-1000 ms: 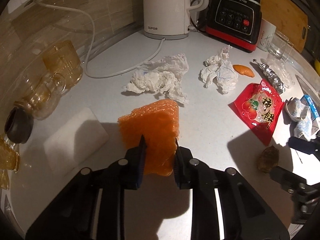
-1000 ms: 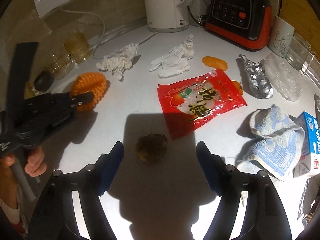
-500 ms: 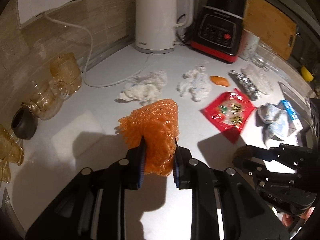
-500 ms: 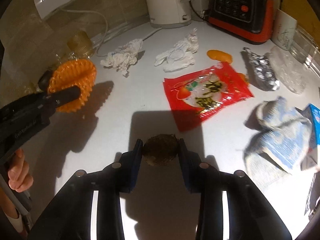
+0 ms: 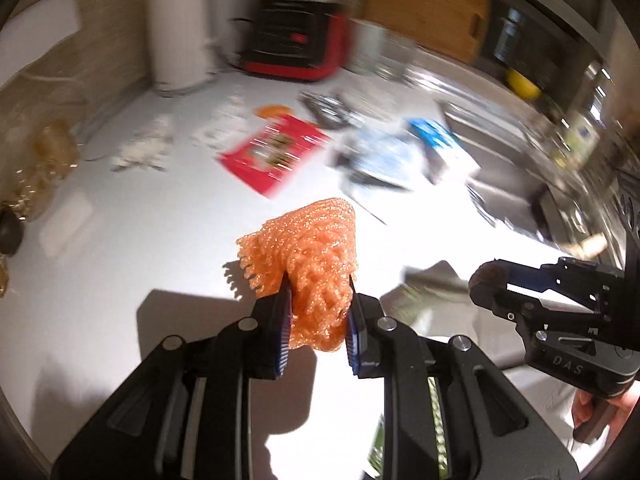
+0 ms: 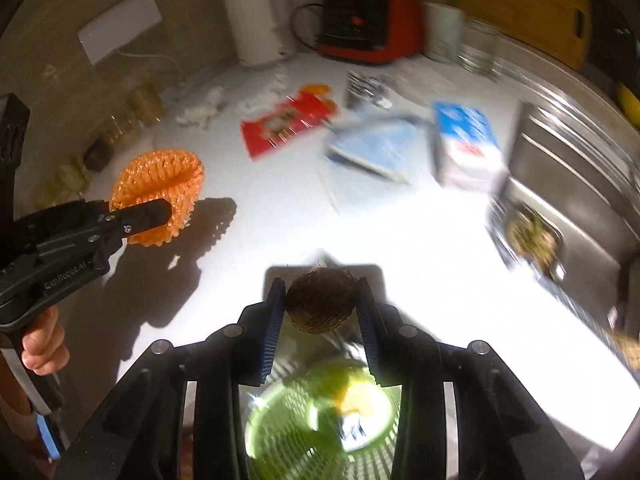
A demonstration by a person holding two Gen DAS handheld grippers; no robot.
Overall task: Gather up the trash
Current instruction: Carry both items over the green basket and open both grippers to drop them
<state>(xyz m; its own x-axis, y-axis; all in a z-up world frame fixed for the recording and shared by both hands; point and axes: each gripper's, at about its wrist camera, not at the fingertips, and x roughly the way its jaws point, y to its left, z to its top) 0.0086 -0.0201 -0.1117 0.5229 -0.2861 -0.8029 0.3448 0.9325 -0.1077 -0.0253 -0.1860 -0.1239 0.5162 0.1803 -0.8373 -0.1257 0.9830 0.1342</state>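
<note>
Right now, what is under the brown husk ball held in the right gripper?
Below the brown husk ball, a green slatted basket shows between the right gripper arms, with blurred yellow and white items inside. The arms cover its sides.

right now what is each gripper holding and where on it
Left gripper: orange foam net, pinched at its near end. Right gripper: brown husk ball, clamped across its sides.

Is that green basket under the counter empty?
No. The green basket already holds some yellow and white items; blur hides what they are.
</note>
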